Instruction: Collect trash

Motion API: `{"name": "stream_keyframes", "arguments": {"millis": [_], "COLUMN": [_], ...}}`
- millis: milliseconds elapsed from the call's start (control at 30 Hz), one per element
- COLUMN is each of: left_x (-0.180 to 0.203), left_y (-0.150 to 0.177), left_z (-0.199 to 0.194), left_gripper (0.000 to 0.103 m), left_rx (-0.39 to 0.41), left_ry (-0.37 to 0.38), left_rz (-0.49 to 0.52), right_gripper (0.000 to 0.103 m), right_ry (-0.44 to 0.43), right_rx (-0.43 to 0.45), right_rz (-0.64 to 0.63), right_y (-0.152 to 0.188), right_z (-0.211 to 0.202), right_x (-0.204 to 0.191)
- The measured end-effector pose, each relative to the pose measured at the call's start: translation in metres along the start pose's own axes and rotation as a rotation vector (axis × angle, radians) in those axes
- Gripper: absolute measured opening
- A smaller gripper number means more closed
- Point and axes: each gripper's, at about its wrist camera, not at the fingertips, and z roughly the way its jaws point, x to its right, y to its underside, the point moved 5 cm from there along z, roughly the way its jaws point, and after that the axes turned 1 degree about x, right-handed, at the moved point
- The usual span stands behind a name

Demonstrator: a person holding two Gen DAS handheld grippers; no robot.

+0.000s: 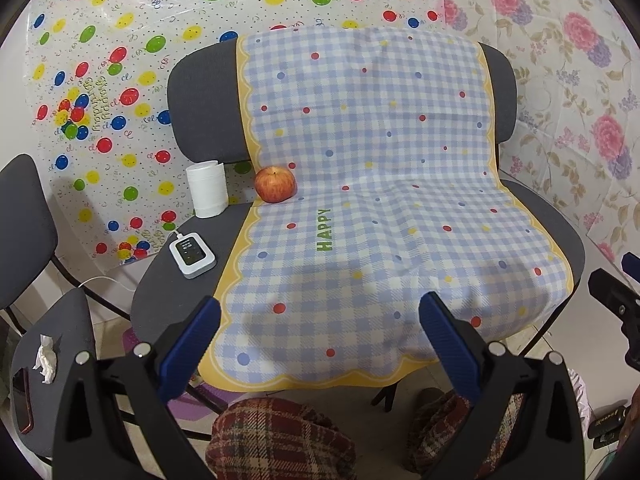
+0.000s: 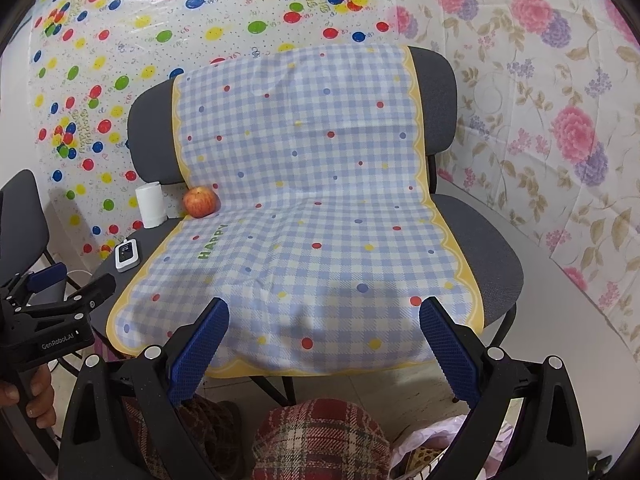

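- Both claws, left claw [image 1: 320,344] and right claw [image 2: 324,340]: fingers apart, empty, hovering off the chair's front edge.
- Crumpled tissue [image 1: 45,358]: likely the trash; on the neighbouring chair's seat [image 1: 76,320], left of the left claw, which is nearer.
- Apple [image 1: 276,184], paper roll [image 1: 207,189]: back-left corner of the chair [image 1: 560,236].

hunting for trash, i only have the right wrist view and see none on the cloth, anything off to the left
observer: yes, a crumpled tissue lies on the seat of the second chair, left of the covered one.
operator: anything by it i should avoid
observer: what looks like a phone lies flat on the same seat, just below the tissue in the left wrist view and not touching it.
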Motion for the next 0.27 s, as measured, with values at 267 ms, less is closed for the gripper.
{"name": "stream_keyframes", "arguments": {"millis": [267], "left_x": [0.004], "left_y": [0.016], "left_z": [0.050], "left_gripper": [0.096], "left_rx": [-0.082], "left_ry": [0.034], "left_rz": [-0.007], "right_gripper": [0.096], "right_ry": [0.113], "right_rx": [-0.010], "right_rz": [-0.014], "right_y": [-0.024], "right_z": [0.097], "right_x": [0.055]}}
